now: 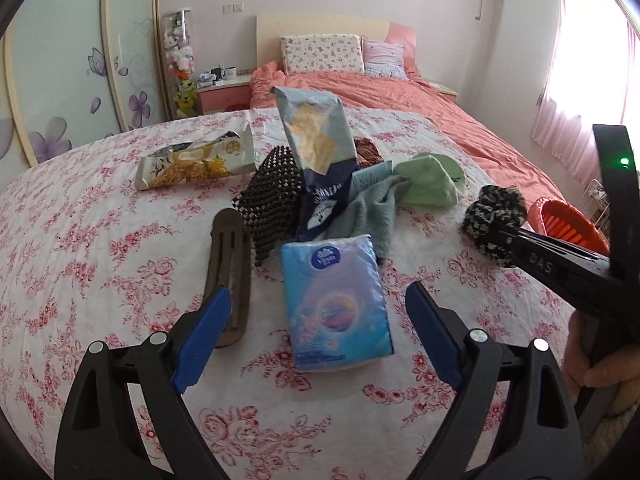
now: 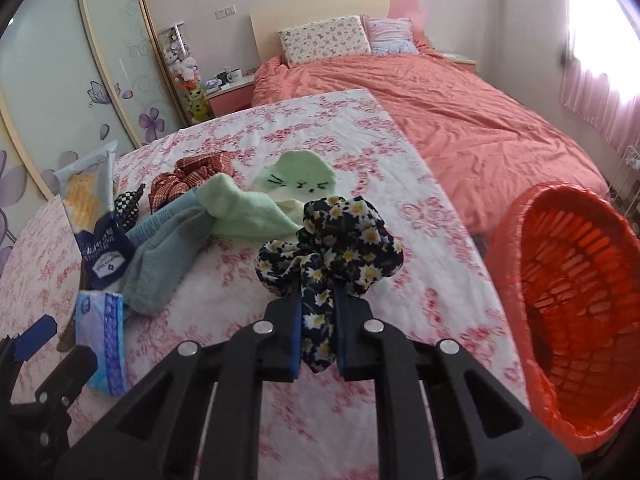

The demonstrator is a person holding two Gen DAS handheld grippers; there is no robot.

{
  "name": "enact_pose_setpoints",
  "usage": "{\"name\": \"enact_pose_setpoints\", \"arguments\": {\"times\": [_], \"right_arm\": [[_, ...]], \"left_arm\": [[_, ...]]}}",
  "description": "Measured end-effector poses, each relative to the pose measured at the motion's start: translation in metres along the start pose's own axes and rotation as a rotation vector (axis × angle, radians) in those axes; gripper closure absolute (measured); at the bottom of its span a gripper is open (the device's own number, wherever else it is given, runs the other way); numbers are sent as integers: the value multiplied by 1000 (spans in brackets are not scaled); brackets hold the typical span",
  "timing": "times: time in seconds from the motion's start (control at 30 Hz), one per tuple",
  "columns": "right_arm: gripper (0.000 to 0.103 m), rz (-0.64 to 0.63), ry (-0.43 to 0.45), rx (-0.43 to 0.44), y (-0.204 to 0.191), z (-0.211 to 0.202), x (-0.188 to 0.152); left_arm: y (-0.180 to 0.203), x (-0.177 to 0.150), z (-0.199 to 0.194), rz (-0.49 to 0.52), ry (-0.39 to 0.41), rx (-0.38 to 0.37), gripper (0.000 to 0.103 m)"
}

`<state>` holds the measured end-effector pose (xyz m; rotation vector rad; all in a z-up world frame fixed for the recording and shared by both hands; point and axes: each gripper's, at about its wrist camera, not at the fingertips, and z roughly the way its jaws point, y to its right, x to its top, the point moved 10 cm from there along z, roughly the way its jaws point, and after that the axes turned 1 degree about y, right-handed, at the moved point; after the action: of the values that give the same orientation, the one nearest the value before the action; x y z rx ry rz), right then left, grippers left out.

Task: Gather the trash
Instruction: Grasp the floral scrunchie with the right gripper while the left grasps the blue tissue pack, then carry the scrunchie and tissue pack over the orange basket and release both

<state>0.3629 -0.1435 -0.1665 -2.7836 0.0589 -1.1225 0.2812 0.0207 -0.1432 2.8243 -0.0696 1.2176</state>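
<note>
A dark floral scrunchie (image 2: pixel 340 240) is pinched in my right gripper (image 2: pixel 318 304), which is shut on it just above the flowered bedspread. Beside the bed on the right stands an orange basket (image 2: pixel 568 300) lined with a red bag. My left gripper (image 1: pixel 318 294) is open, its blue pads on either side of a blue tissue pack (image 1: pixel 336 304) lying flat, without touching it. Behind the pack a tall blue snack bag (image 1: pixel 320 152) stands tilted, and a silver-yellow wrapper (image 1: pixel 196 160) lies to the left. In the left wrist view the scrunchie (image 1: pixel 492 216) shows at the right.
A brown flat hair clip (image 1: pixel 228 276), a black-white checked item (image 1: pixel 272 200), a teal cloth (image 1: pixel 368 212), a green cloth (image 1: pixel 428 180) and a red plaid scrunchie (image 2: pixel 188 176) lie among the wrappers. A salmon duvet (image 2: pixel 460 112) and pillows fill the far bed. A hand (image 1: pixel 600 364) holds the right tool.
</note>
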Motion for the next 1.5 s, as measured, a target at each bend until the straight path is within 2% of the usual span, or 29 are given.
{"name": "enact_pose_setpoints", "arguments": {"times": [0.2,0.43,0.53,0.73,1.27,1.3,1.33,1.5], "right_arm": [[90,30,-14,-7,12,-3,-5],[89,27,-19,-17,14,-1,-7],[88,18,-24,-25,13,-2,-8],[86,15,-50,-30,14,2,-11],[86,22,-51,-22,15,2,-12],[86,24,-51,-20,15,2,-12],[85,27,-50,-15,15,2,-12],[89,38,-38,18,16,-1,-11]], "left_arm": [[5,-8,10,8,-40,30,17],[4,-13,22,-27,-94,19,35],[5,-13,23,-34,-100,6,39],[3,-14,22,-44,-98,-1,40],[6,-14,21,-35,-103,11,40],[6,-14,21,-35,-102,11,42],[7,-13,21,-33,-101,11,49],[18,-13,21,27,-103,-16,51]]}}
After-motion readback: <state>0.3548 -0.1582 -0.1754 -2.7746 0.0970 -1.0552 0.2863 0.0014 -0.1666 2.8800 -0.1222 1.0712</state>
